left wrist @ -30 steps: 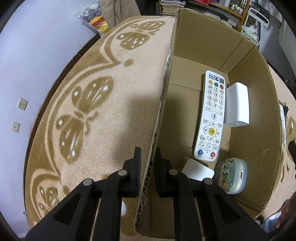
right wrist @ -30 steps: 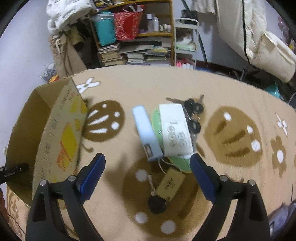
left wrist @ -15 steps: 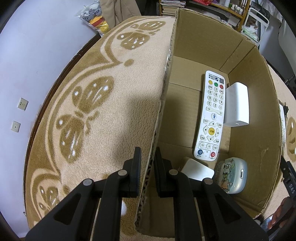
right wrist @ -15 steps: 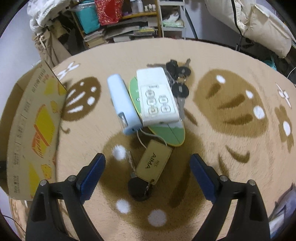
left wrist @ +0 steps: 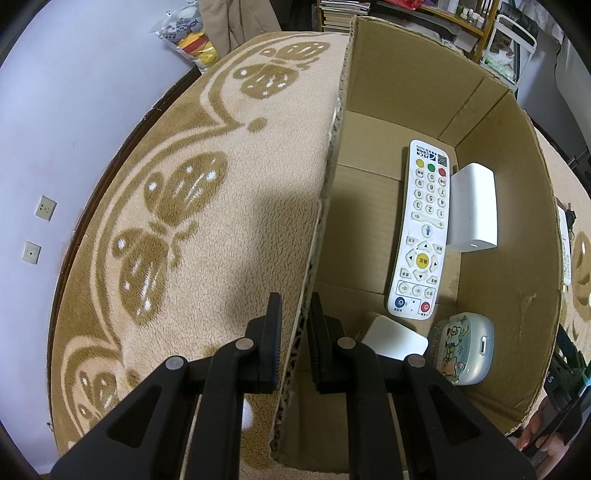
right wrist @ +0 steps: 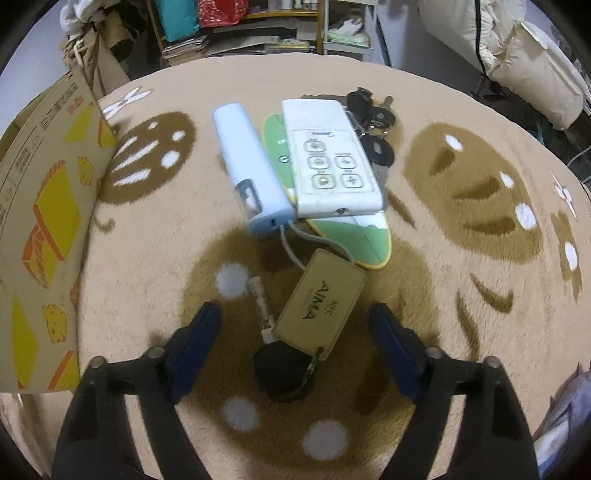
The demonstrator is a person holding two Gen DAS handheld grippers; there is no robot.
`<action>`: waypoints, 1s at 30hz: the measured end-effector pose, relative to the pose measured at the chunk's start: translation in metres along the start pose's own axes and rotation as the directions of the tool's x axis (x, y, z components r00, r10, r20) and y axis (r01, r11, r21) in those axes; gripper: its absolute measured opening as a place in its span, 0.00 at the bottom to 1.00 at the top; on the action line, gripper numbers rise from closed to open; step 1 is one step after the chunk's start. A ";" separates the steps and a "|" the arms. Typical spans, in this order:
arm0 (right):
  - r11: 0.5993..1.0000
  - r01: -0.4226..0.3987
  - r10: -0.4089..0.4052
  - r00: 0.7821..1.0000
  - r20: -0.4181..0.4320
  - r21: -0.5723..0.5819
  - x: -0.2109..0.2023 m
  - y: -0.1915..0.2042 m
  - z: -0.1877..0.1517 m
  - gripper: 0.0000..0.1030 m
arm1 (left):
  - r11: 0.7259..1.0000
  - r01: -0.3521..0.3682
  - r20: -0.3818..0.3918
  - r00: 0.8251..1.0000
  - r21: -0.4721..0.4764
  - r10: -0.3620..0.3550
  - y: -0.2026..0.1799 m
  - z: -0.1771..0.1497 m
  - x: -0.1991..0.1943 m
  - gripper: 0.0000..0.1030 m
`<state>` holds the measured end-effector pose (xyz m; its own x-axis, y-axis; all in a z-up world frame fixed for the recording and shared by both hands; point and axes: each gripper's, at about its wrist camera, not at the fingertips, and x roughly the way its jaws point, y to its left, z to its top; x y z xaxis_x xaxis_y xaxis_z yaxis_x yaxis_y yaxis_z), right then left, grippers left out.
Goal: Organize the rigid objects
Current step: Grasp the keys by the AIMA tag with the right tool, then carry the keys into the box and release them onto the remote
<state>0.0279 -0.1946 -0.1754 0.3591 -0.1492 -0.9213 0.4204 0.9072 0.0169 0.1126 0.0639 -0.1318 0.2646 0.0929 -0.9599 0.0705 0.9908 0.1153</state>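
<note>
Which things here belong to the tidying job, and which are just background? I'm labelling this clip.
Job: cardboard box, TV remote and white adapter inside it; key with tan tag, blue tube, white keypad remote on the rug.

Background: bookshelf, wall sockets.

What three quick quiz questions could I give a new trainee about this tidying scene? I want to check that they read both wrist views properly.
1. True or false: the left gripper straddles the wall of the cardboard box.
2. Which lies inside the box: (A) the long white remote, (B) the tan AIMA tag, (C) the light blue stick-shaped device?
3. Fill in: the right gripper is ____, with the black key fob on the rug between its fingers.

Key: 1 true; 2 A; 3 open.
</note>
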 end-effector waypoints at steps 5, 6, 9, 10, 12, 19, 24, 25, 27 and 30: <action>1.000 -0.011 0.011 1.000 0.013 0.003 -0.005 0.002 0.000 0.36 | 1.000 -0.001 0.000 1.000 0.001 0.001 -0.001 -0.001 0.000 0.13; 1.000 -0.010 0.010 1.000 0.017 0.003 -0.007 0.001 0.001 0.31 | 1.000 -0.001 0.000 1.000 0.001 0.001 -0.001 0.000 0.000 0.13; 1.000 -0.022 0.022 1.000 0.018 0.015 -0.007 -0.002 0.002 0.30 | 1.000 -0.002 0.000 1.000 0.002 0.002 -0.001 0.000 0.000 0.13; 1.000 -0.023 0.023 1.000 0.019 0.019 -0.007 -0.002 0.003 0.30 | 1.000 -0.001 0.000 1.000 0.001 0.001 -0.001 -0.001 0.000 0.13; 0.999 -0.026 0.026 0.999 0.031 0.022 -0.009 -0.003 0.007 0.30 | 1.000 -0.001 0.000 1.000 0.001 0.001 -0.001 -0.001 0.000 0.13; 0.999 -0.053 0.052 0.996 0.071 0.012 -0.018 0.001 0.009 0.30 | 1.000 0.001 -0.001 1.000 -0.001 -0.001 -0.001 -0.001 -0.001 0.13; 0.997 -0.076 0.075 0.992 0.104 0.007 -0.031 0.003 0.008 0.30 | 1.000 0.002 -0.001 1.000 -0.001 -0.002 0.000 -0.001 -0.002 0.13; 0.997 -0.082 0.081 0.990 0.112 0.003 -0.034 0.004 0.009 0.30 | 1.000 0.002 -0.001 1.000 -0.001 -0.002 0.000 -0.001 -0.003 0.13; 0.996 -0.087 0.087 0.989 0.122 -0.006 -0.038 0.008 0.011 0.30 | 1.000 0.001 -0.001 1.000 -0.001 -0.001 -0.001 -0.001 -0.002 0.13; 0.995 -0.098 0.101 0.984 0.146 -0.023 -0.045 0.011 0.014 0.30 | 1.000 0.001 -0.002 1.000 0.000 -0.001 -0.001 -0.001 -0.003 0.13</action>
<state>0.0273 -0.1834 -0.1282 0.5174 -0.1131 -0.8482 0.3640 0.9262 0.0985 0.1110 0.0630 -0.1293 0.2628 0.0922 -0.9604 0.0705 0.9909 0.1145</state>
